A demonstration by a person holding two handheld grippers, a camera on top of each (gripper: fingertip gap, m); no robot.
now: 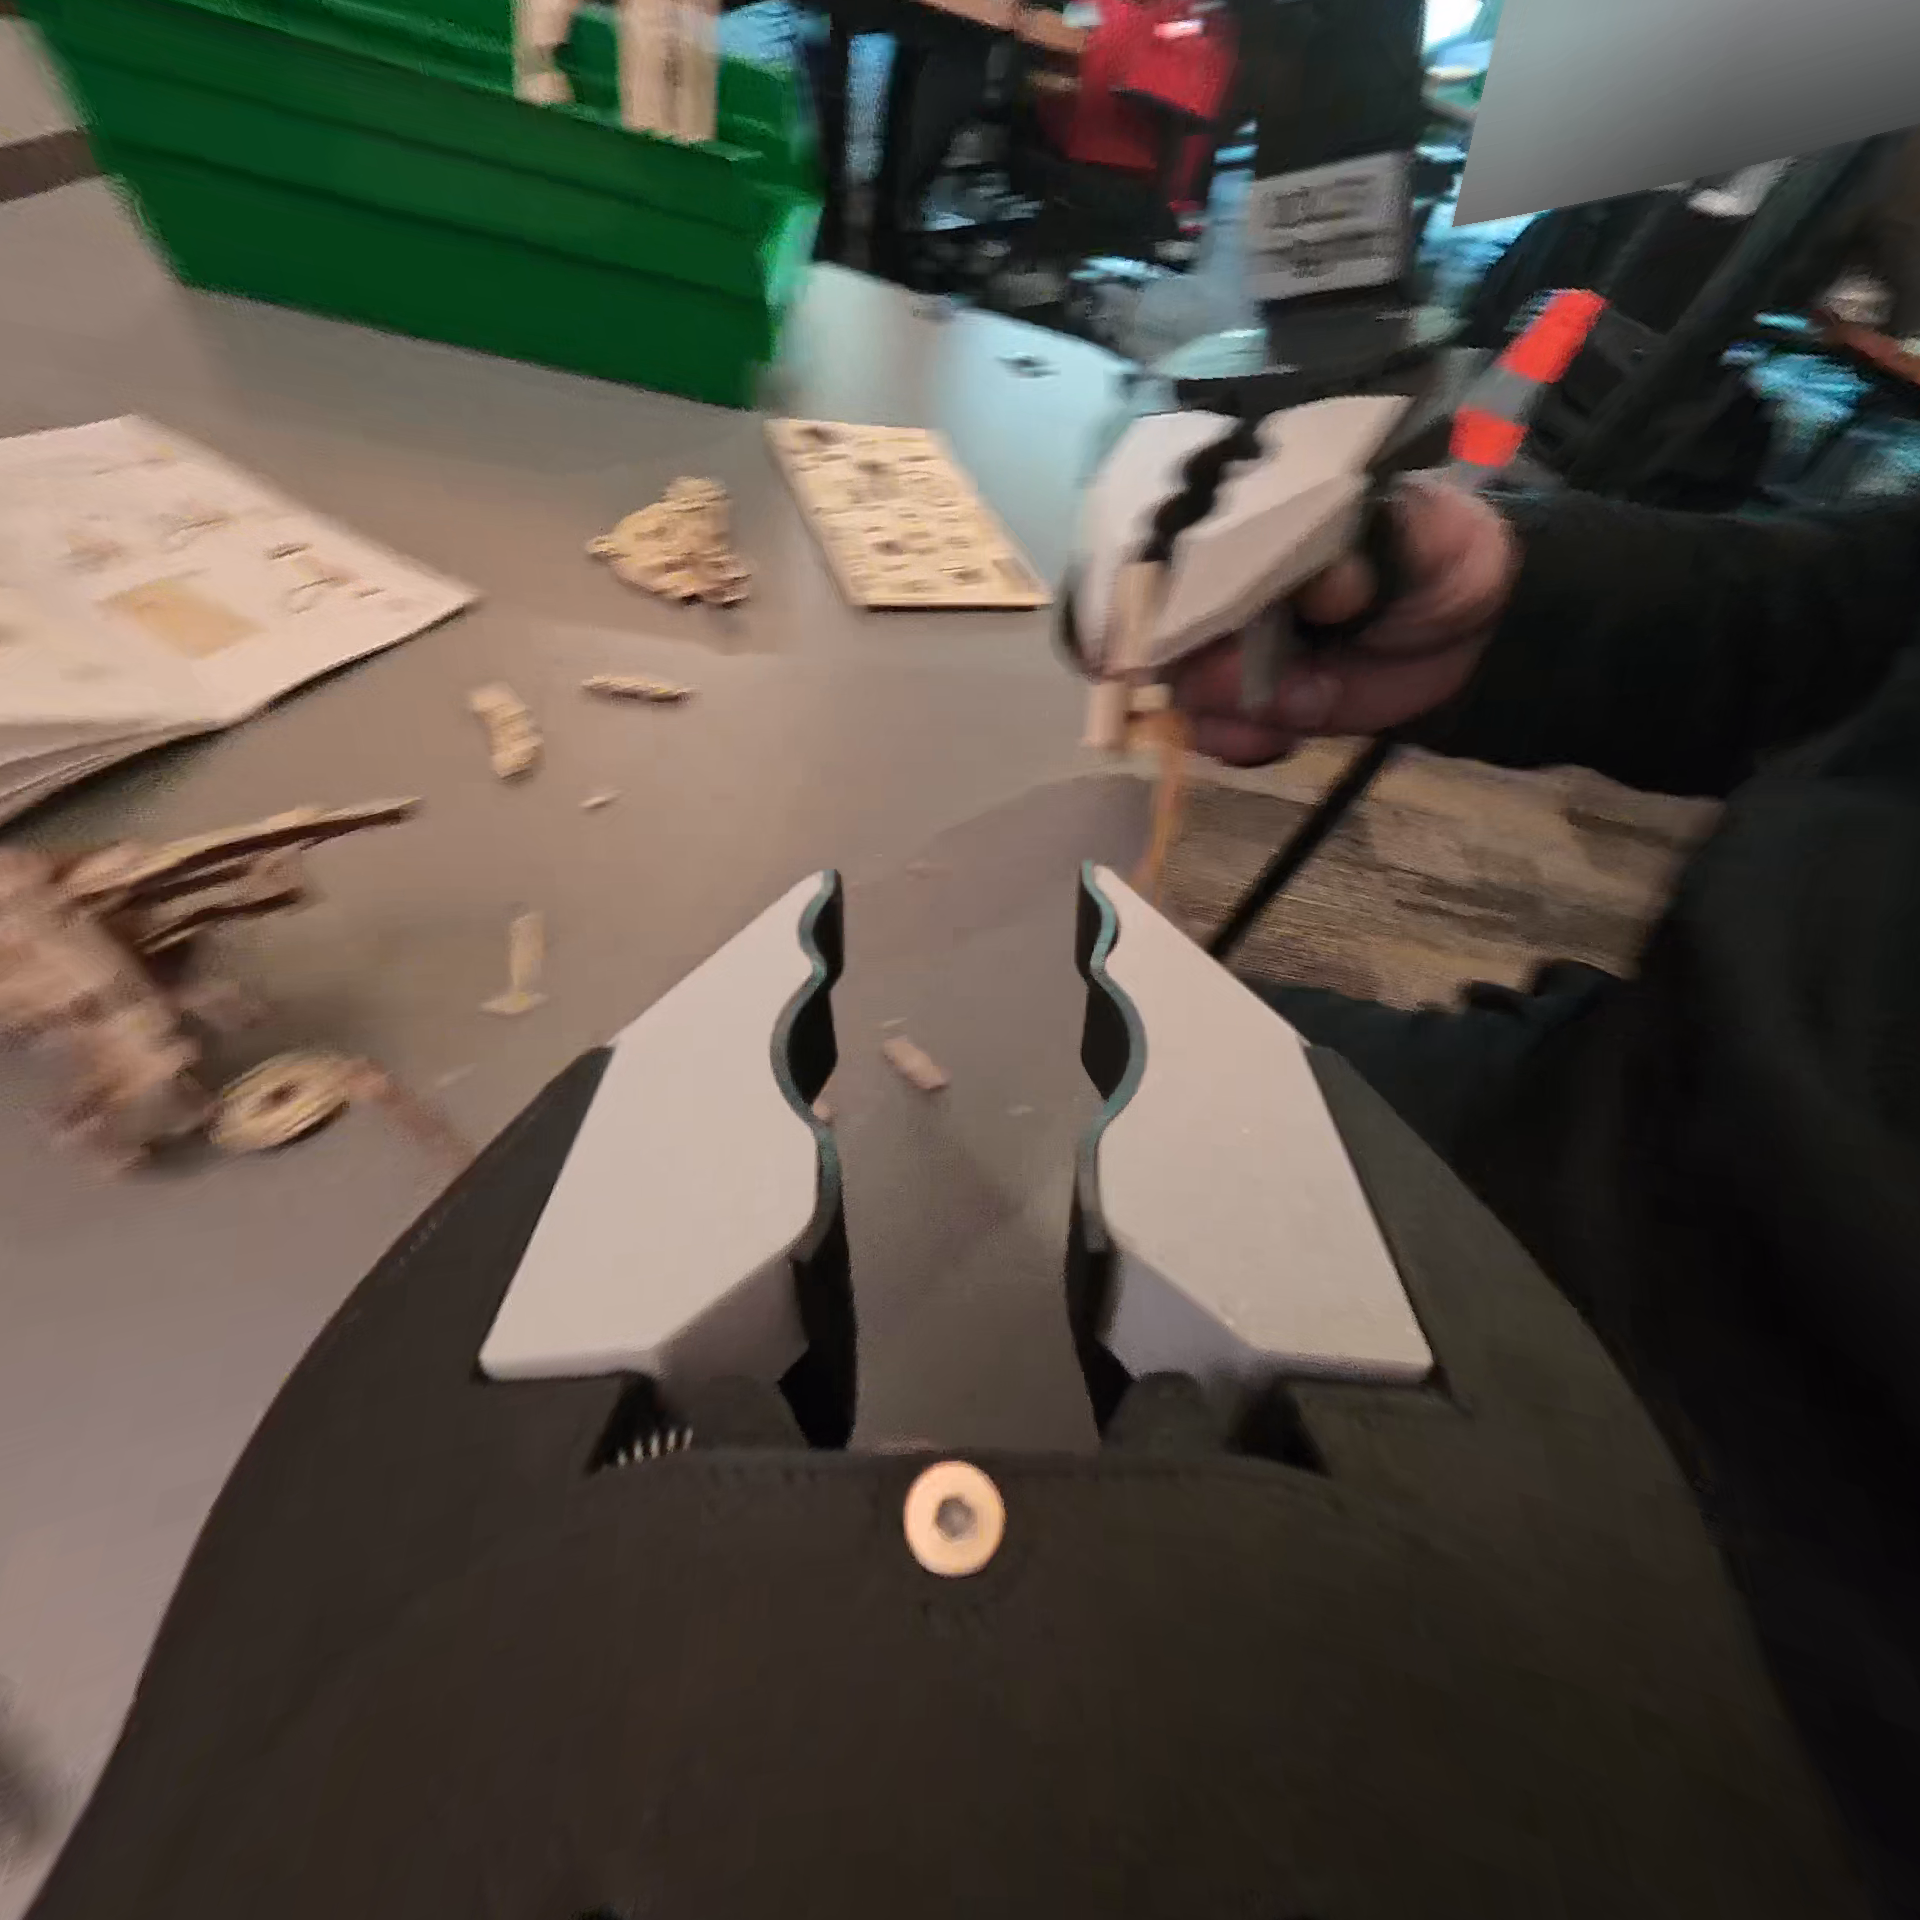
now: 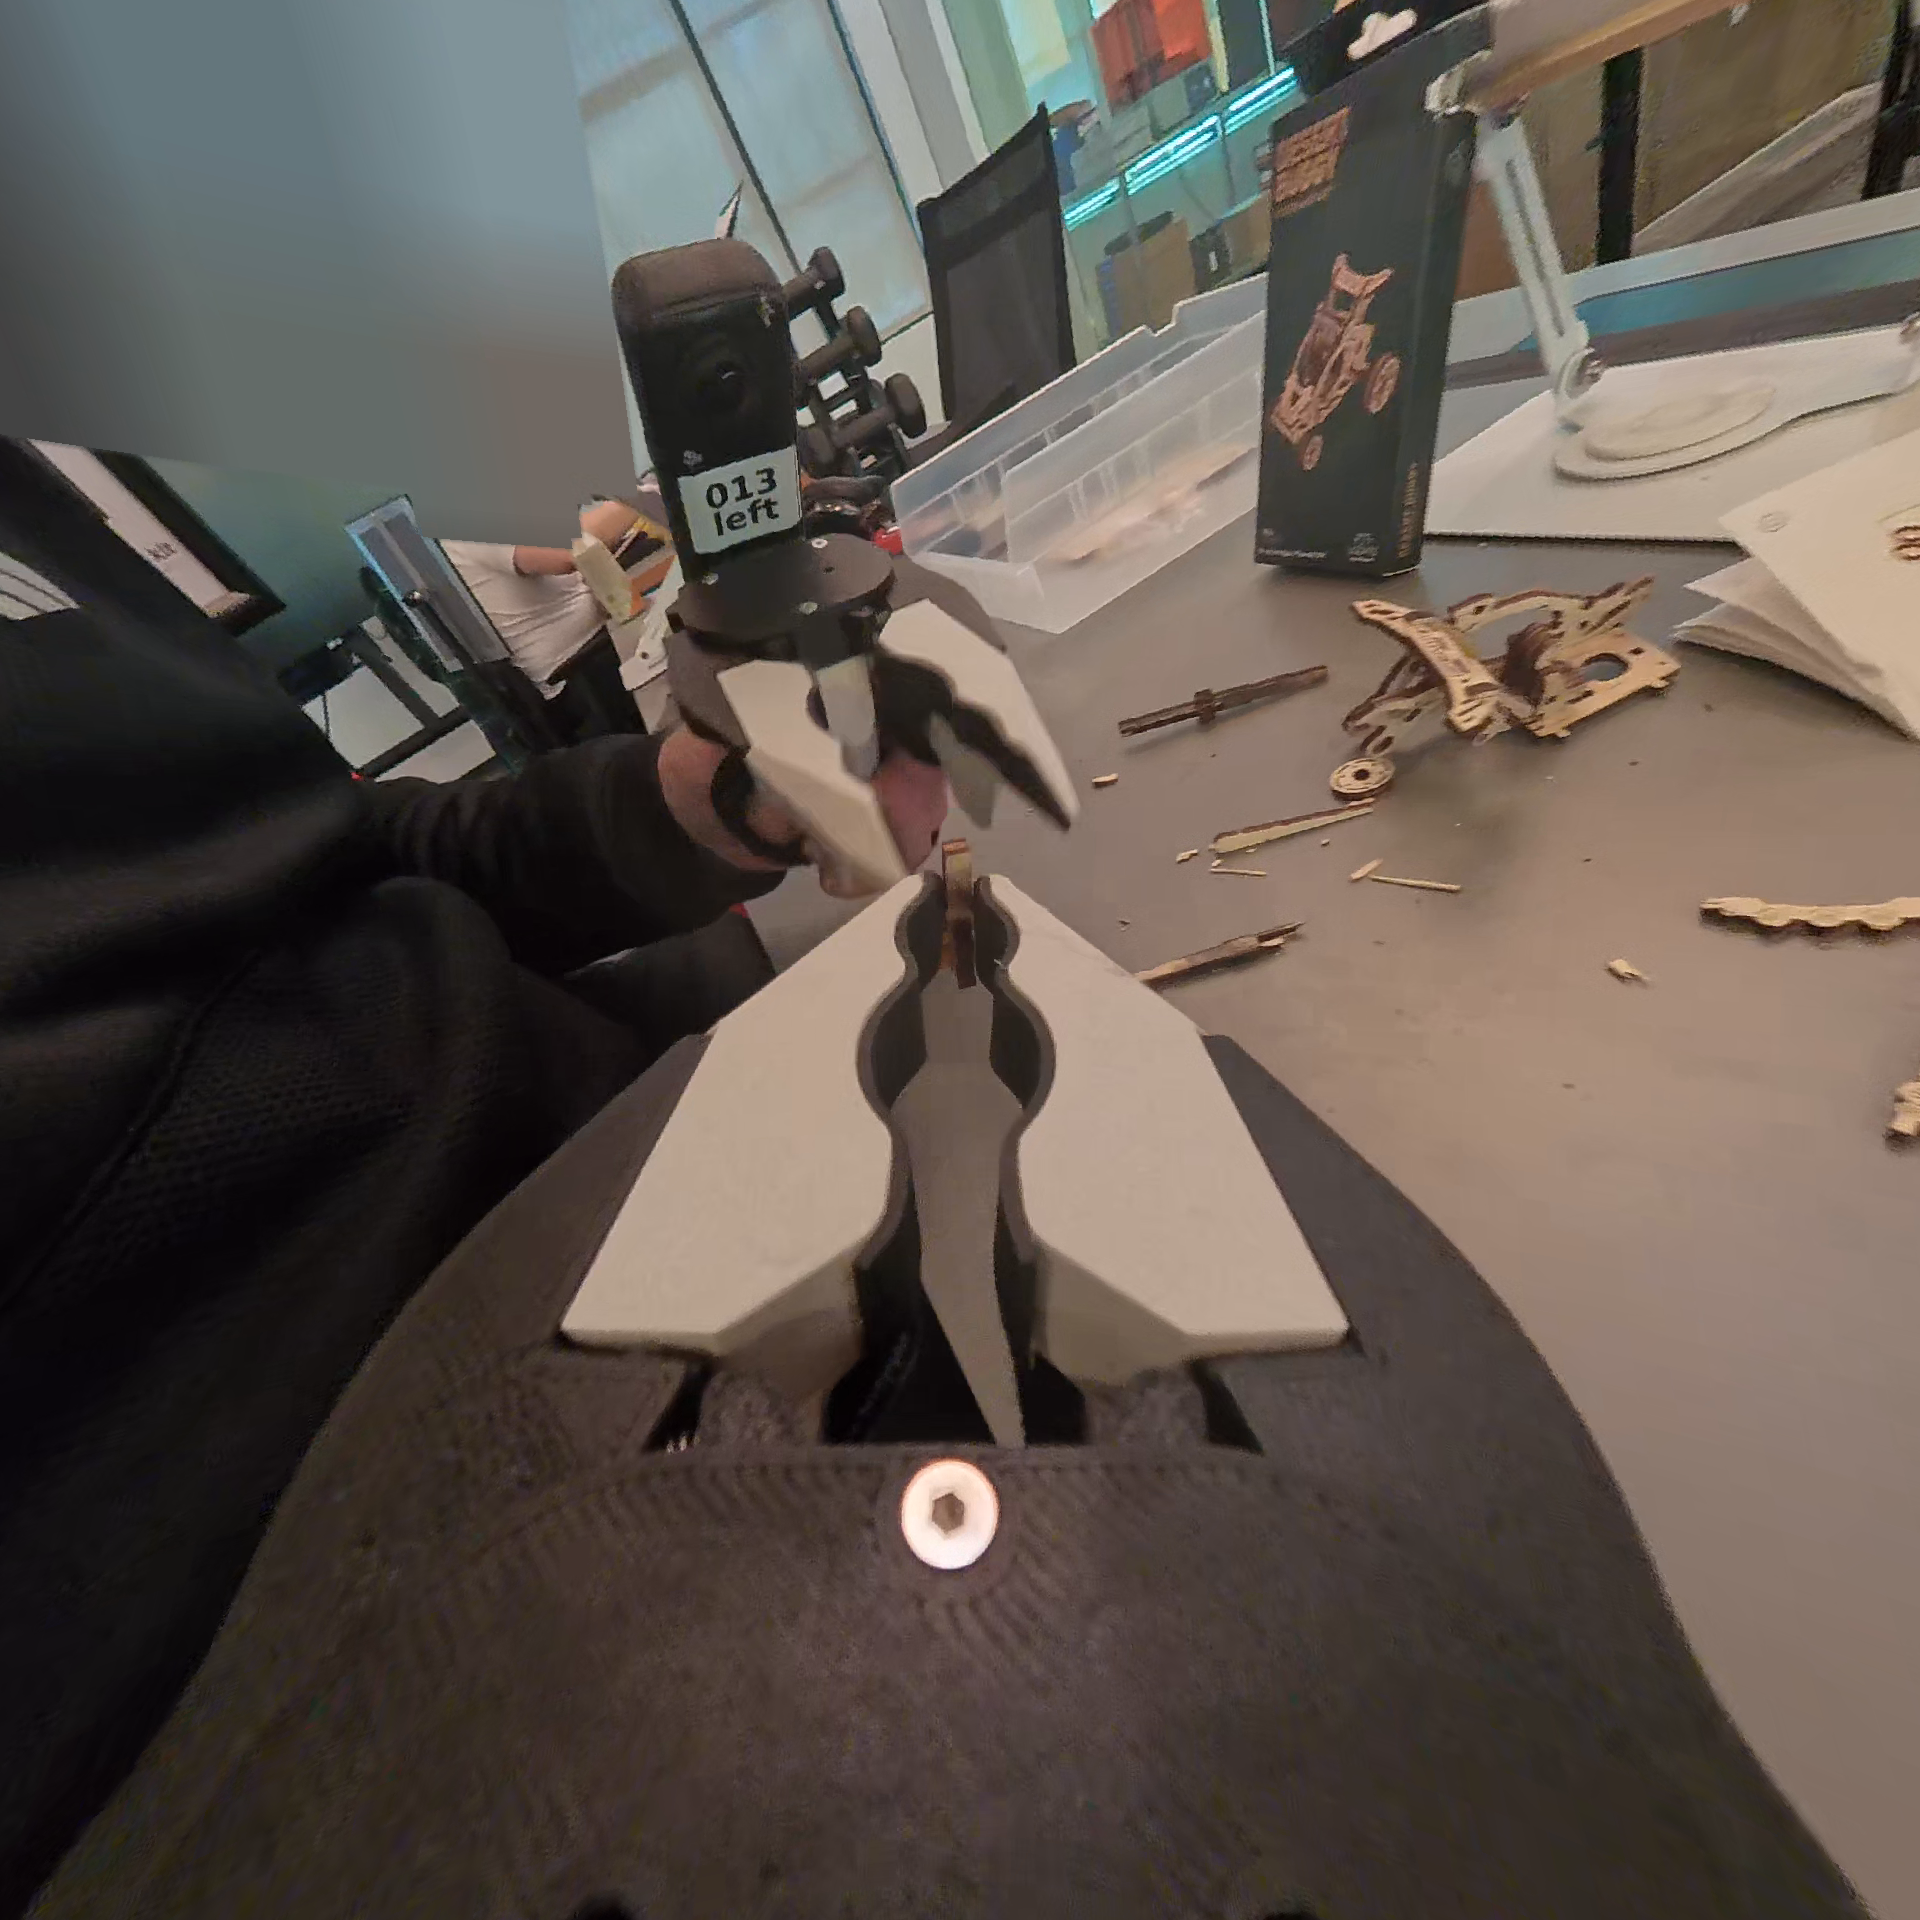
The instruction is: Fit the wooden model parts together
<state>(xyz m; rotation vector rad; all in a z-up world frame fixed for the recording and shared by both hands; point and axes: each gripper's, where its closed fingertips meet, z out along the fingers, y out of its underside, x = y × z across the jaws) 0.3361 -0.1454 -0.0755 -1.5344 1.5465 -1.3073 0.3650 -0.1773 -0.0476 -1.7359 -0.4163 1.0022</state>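
A small, thin, tan wooden part with darker edges stood upright, clamped at the fingertips of the right hand-held gripper. The left hand-held gripper hung released above the counter, its fingers apart and empty. On the grey counter lay a half-built wooden model, loose slivers, a punched sheet, an instruction booklet, a dark box and green crates; a workshop showed behind.

even indoor light, soft shadows; left view motion-blurred, right sharper, edges fisheye-warped.
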